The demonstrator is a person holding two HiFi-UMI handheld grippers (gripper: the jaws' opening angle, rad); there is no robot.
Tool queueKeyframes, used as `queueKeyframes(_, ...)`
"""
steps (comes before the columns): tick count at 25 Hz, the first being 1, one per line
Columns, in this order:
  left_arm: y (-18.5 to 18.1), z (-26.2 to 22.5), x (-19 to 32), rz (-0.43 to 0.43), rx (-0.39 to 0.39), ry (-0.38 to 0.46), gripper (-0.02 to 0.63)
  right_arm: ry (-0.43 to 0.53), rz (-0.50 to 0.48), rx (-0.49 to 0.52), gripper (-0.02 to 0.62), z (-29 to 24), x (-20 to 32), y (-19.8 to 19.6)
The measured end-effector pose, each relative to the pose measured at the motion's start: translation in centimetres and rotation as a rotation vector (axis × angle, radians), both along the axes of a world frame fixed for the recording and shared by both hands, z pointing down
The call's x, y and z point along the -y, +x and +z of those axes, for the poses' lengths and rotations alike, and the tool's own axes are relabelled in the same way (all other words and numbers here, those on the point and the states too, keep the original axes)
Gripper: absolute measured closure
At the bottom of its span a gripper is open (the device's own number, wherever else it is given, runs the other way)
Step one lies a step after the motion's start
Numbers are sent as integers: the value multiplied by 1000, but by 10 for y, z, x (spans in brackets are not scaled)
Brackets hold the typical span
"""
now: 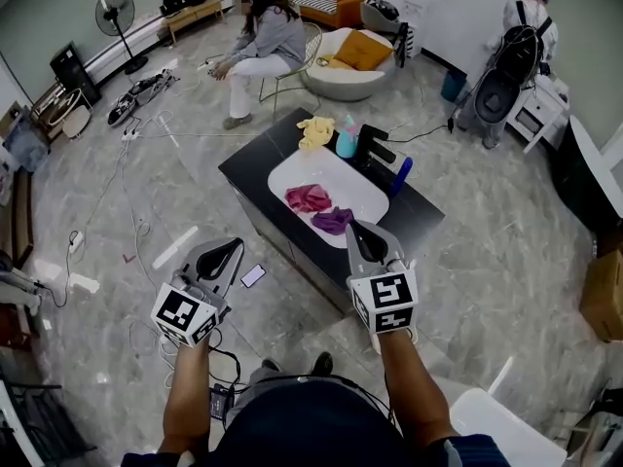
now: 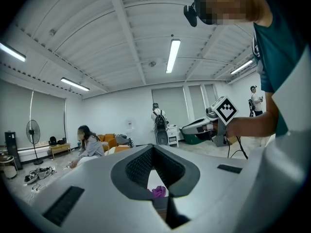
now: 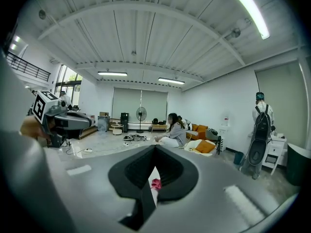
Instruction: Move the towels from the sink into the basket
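While both grippers hang level over the grey marbled floor [image 1: 487,251], the black counter [image 1: 255,163] stands ahead of them at 12 o'clock in the head view, well apart from their tips. A white sink [image 1: 341,175] is set into the counter's top. A seated person [image 1: 255,42] is on a chair further off, at 11 o'clock from the counter.

The left gripper [image 1: 226,249] is at 7 o'clock from the sink, over bare floor; its jaws are pressed together with nothing between them. The right gripper [image 1: 362,233] is at 5 o'clock from the sink, close to the counter's near edge; its jaws are likewise together and empty.

Two of the towels lie inside the sink. The pink towel [image 1: 309,198] is bunched at the basin's 8 o'clock side, and the purple towel [image 1: 334,221] is crumpled at its 6 o'clock end, just beside the pink one. A yellow towel [image 1: 315,130] lies on the counter top outside the basin, at 12 o'clock from it.

A black faucet [image 1: 375,147] stands at 1 o'clock from the sink, with a teal bottle [image 1: 347,140] just beside it. A blue bottle [image 1: 402,175] stands at the sink's 3 o'clock. A phone [image 1: 252,275] lies on the floor between the grippers, nearer the left one.
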State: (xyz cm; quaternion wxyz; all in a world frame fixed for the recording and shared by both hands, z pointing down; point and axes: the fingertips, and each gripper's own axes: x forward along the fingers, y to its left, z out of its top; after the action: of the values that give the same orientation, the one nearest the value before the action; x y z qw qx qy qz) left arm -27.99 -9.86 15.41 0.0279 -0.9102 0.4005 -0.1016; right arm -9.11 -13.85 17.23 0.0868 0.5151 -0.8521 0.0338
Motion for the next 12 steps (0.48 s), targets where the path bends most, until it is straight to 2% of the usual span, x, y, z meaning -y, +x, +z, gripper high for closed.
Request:
queueKeyframes(6, 1, 9, 47, 43, -22, 1, 600, -9, 45, -12, 586, 8, 23, 5)
queueKeyframes(12, -10, 0, 111, 151, -60, 20, 600, -10, 141, -46, 586, -1, 56, -8)
